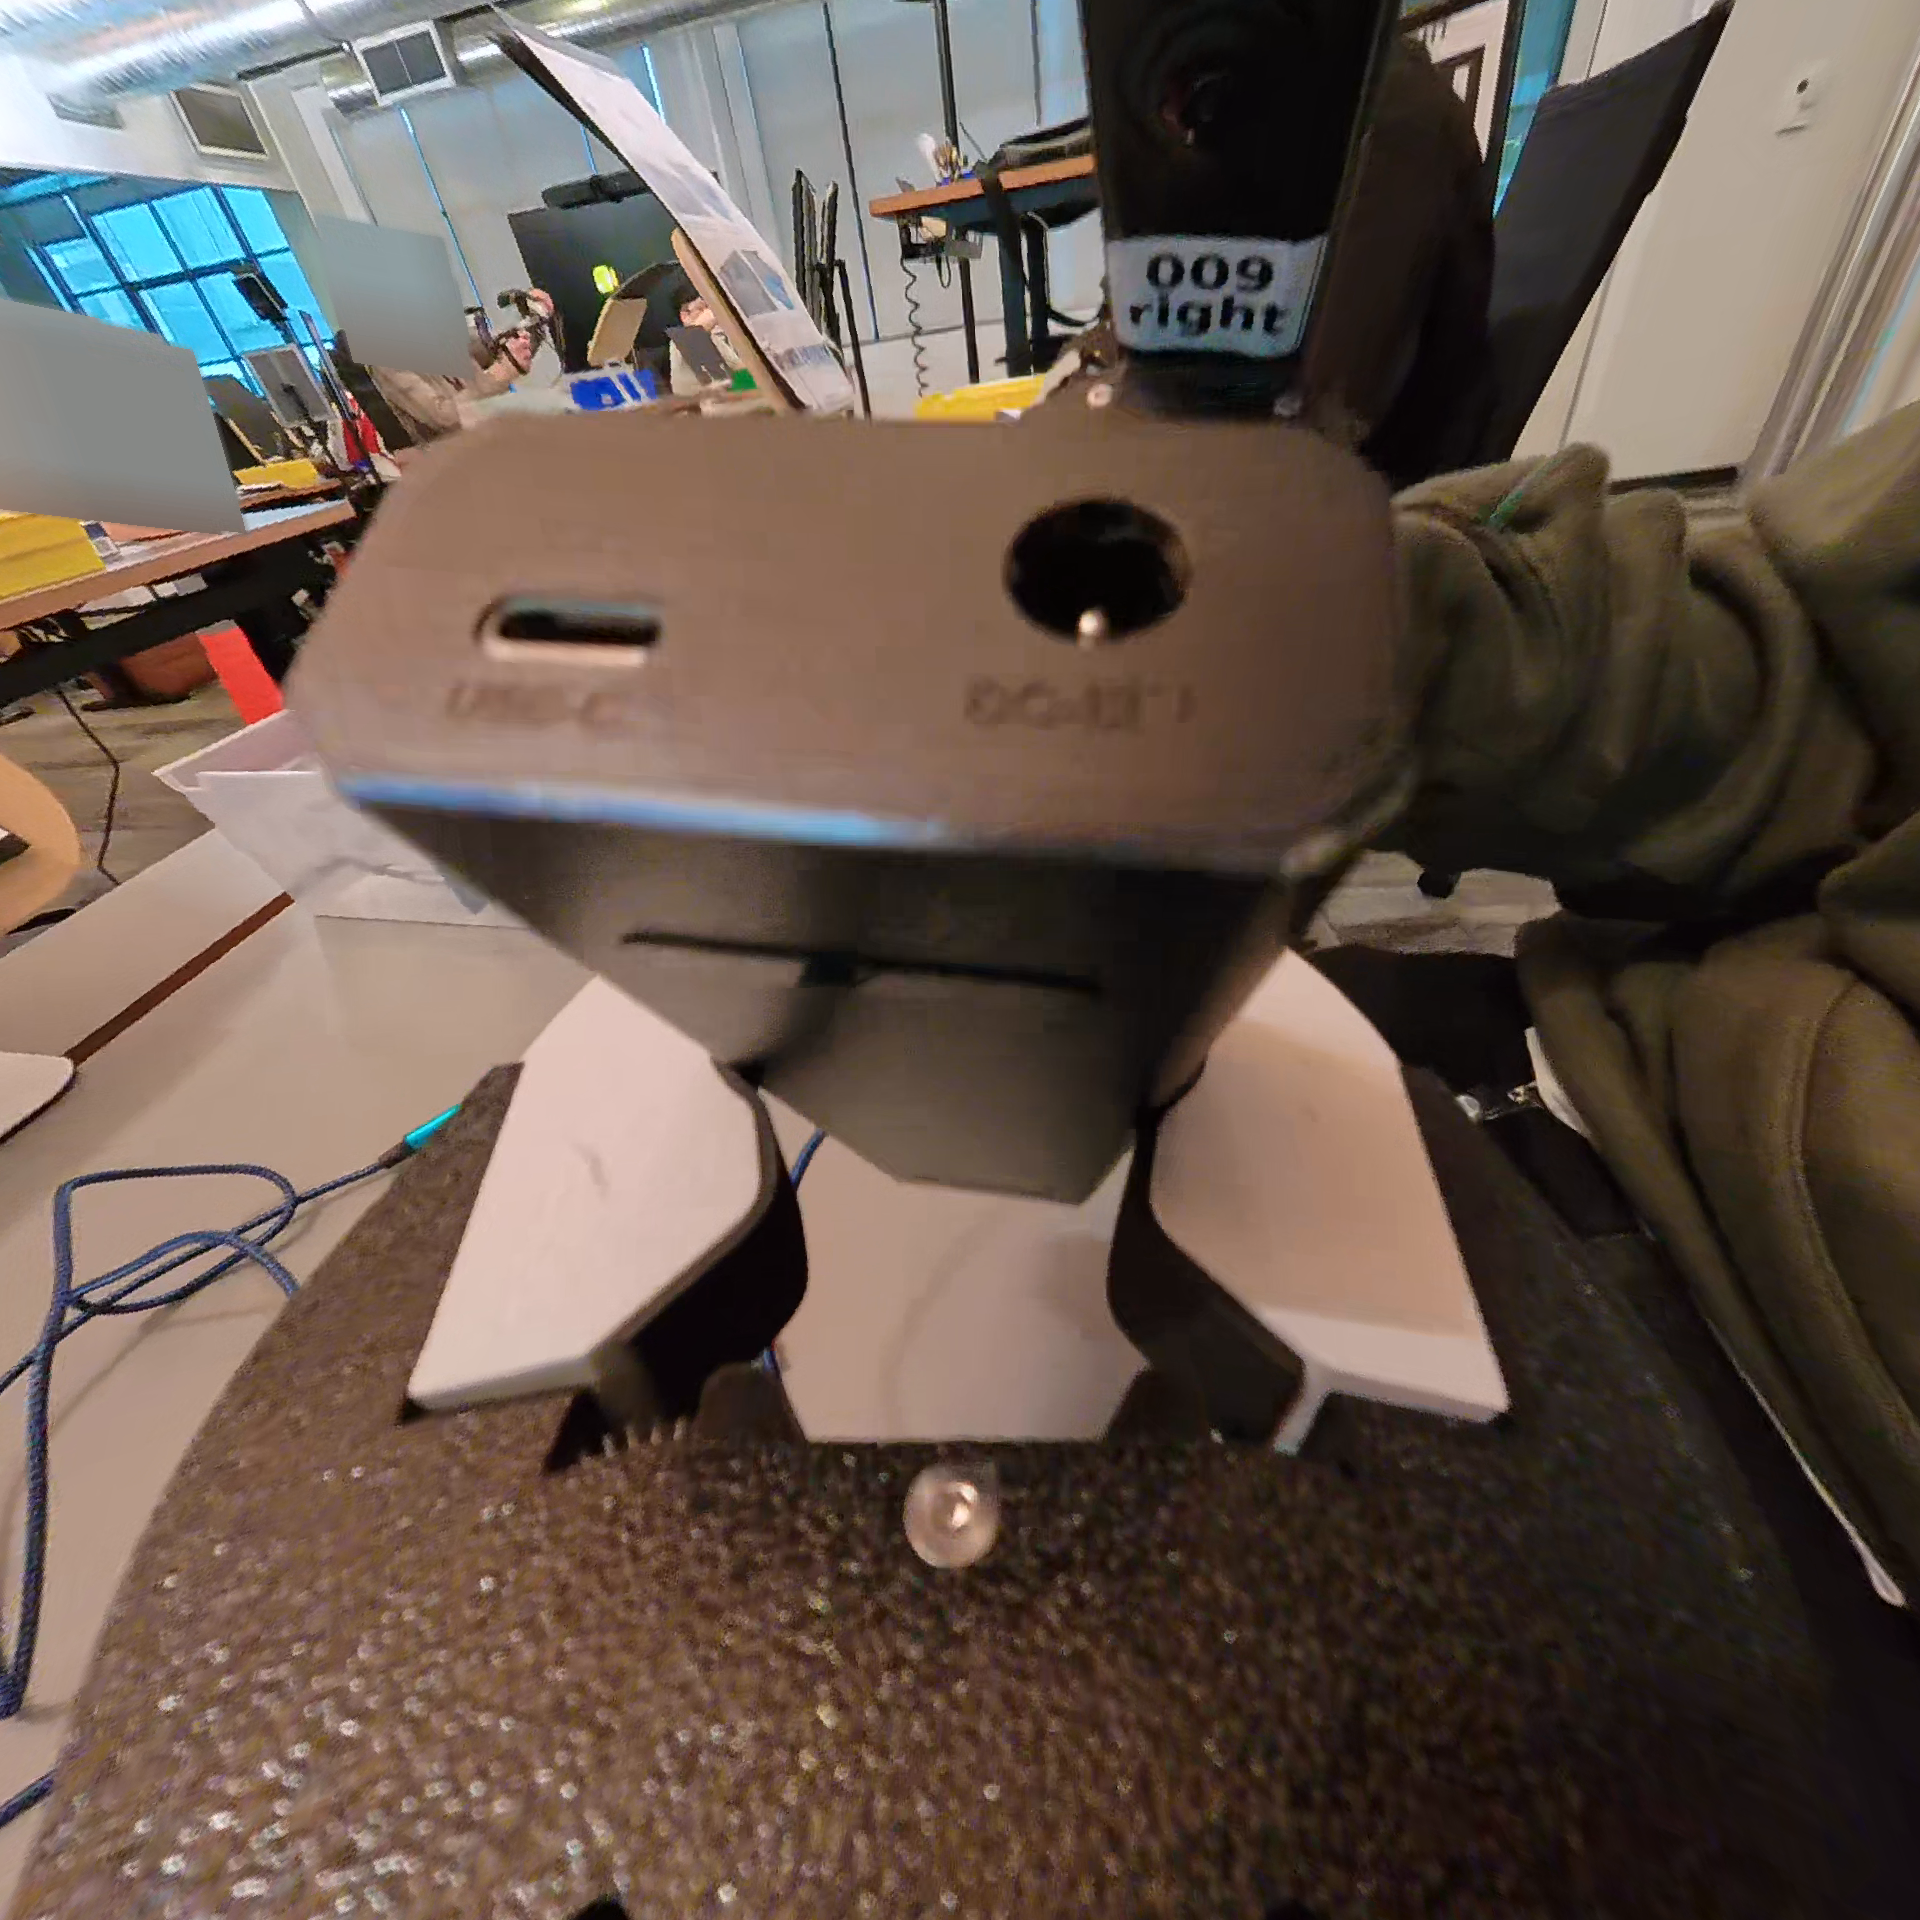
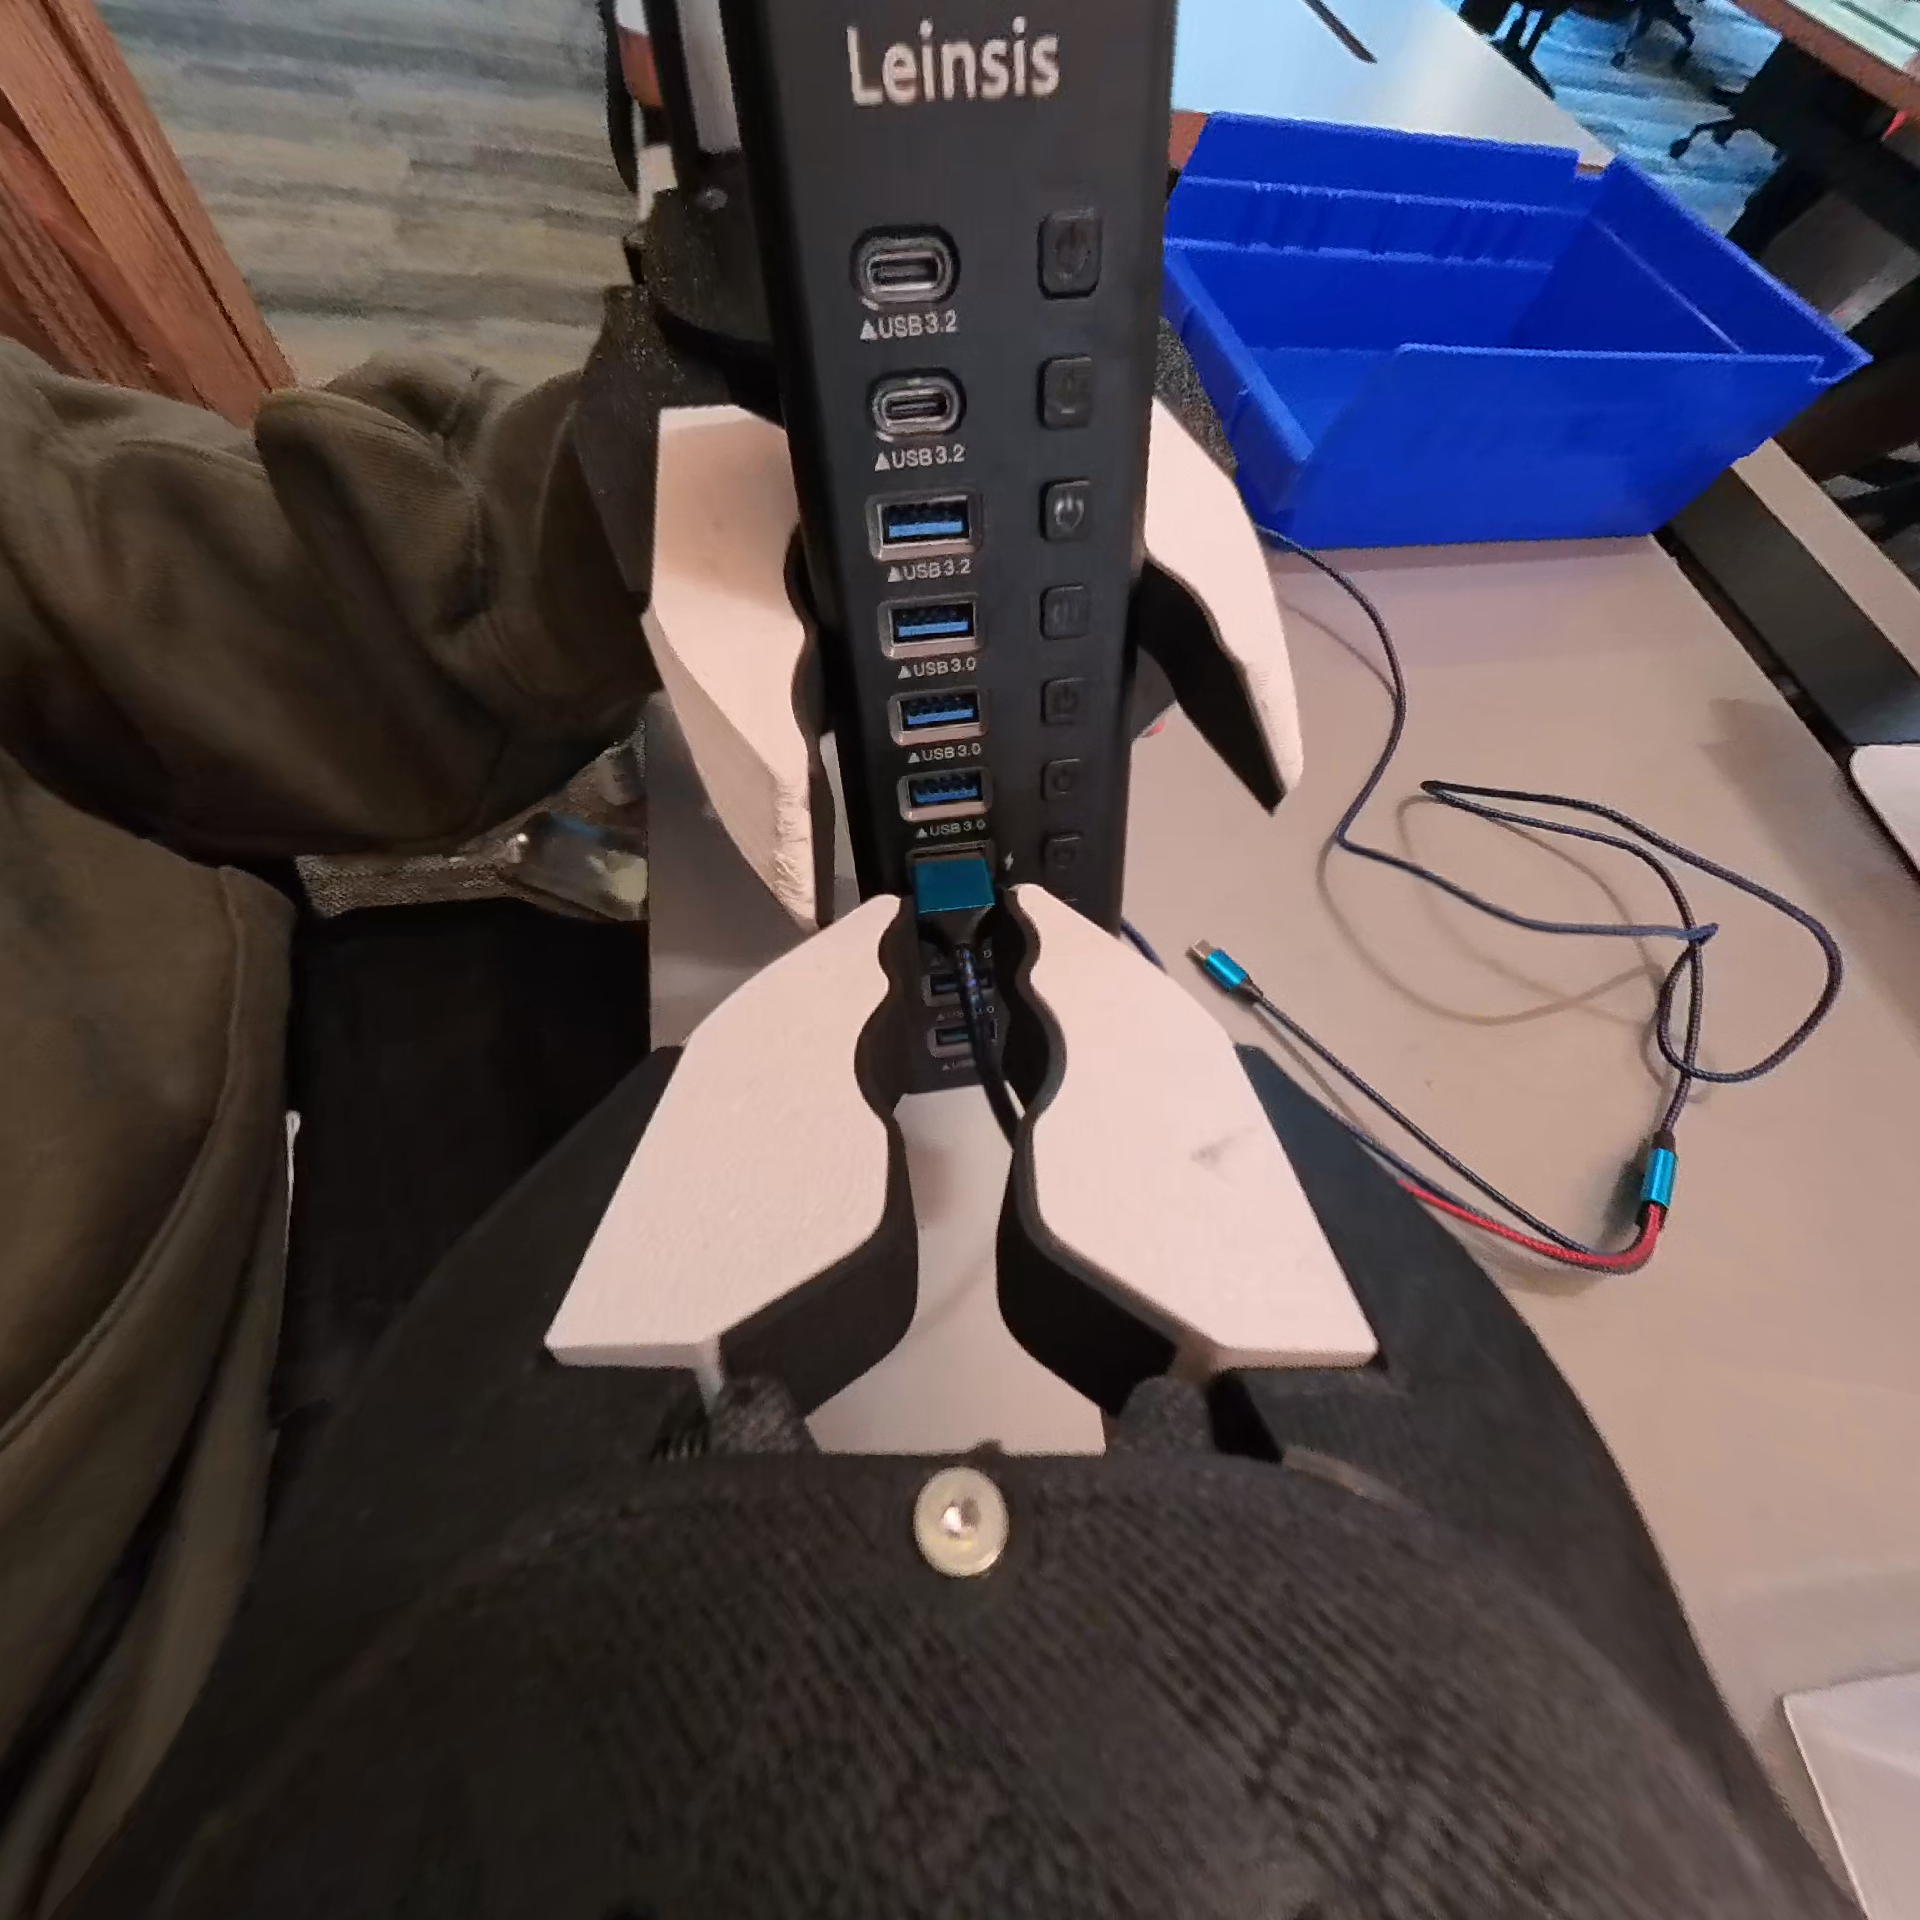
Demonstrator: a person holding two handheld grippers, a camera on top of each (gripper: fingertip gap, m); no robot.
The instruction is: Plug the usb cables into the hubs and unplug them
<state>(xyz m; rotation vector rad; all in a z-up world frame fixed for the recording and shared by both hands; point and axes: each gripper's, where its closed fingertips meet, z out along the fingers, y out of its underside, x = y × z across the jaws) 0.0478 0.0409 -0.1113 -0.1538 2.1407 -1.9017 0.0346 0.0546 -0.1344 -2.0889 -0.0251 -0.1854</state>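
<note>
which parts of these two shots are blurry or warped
Left wrist view: the USB hub's end face is so close it is soft, its engraved marks smeared; the background bends with the wide-angle lens. Right wrist view: the hub's front and the blue USB plug are fairly sharp; the blue bin is stretched toward the edge.

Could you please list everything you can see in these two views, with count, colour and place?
USB hub: one, black, held upright between the left fingers.
USB plug: one, teal, at a hub port, between the right fingers.
Loose cable: one, dark blue braid with a red branch, on the table right of the hub.
Storage bin: one, blue, behind the cable.
Table: one, pale grey.
Left gripper: white fingers, clamping the hub's end.
Right gripper: white fingers, closed on the plug.
Sleeve: olive green, at the right gripper.
</note>
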